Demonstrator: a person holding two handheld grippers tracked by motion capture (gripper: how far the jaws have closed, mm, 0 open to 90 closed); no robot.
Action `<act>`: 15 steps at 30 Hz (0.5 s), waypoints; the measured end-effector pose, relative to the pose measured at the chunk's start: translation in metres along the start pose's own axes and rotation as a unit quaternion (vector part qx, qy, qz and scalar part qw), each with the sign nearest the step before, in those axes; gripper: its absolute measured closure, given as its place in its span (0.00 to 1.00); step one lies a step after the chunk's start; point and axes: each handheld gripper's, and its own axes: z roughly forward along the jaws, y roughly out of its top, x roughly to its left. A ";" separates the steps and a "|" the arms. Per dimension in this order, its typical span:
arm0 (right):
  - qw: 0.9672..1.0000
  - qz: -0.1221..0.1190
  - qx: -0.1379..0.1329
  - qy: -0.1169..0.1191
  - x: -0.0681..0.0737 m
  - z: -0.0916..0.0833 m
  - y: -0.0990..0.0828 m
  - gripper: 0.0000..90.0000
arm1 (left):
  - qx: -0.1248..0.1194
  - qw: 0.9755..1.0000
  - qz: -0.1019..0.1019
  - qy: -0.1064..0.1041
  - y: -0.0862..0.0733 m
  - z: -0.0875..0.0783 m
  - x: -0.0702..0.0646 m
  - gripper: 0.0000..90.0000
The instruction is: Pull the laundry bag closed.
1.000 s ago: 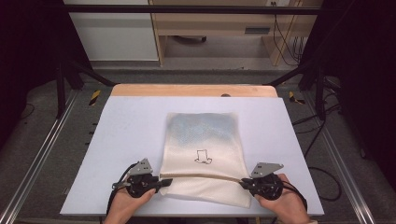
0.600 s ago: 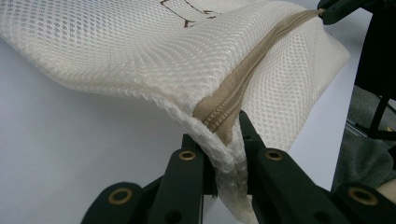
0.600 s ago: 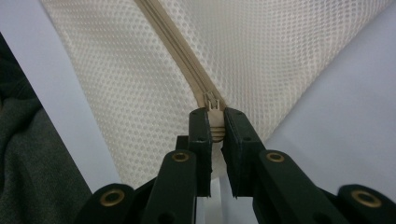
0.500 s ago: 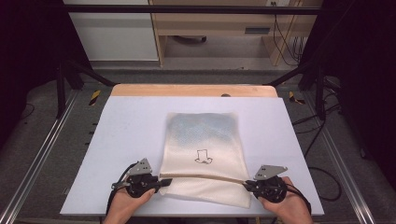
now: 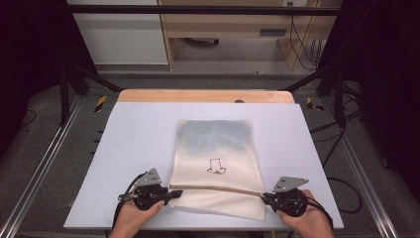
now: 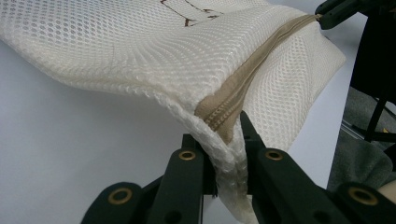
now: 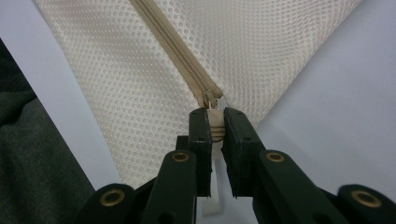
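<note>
A cream mesh bag with a small hat drawing lies flat on the white table. A tan zipper runs across it near the front edge. My left gripper is shut on the bag's left edge at the zipper's end. In the left gripper view the jaws pinch the bunched mesh hem, and the zipper runs off toward the other gripper. My right gripper is shut on the zipper pull at the bag's right edge, with the zipper stretching away across the mesh.
The table's far side has a wooden edge strip. Metal rails run along both sides on the floor. Shelving and cables stand beyond the table. Bare tabletop lies to the left, the right and beyond the bag.
My right gripper has shifted slightly to the right and toward the front edge with the zipper pull. The left gripper has stayed put.
</note>
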 end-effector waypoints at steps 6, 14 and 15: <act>1.000 0.012 -0.002 0.004 -0.001 0.004 0.000 0.88 | 0.011 1.000 0.006 0.002 0.000 -0.001 0.001 0.80; 0.988 0.069 -0.134 -0.046 -0.011 -0.008 0.010 0.32 | 0.015 0.995 0.009 0.096 0.001 -0.041 -0.005 0.28; 0.984 0.074 -0.146 -0.069 -0.013 -0.009 0.012 0.27 | 0.014 0.993 0.005 0.116 0.001 -0.047 -0.005 0.22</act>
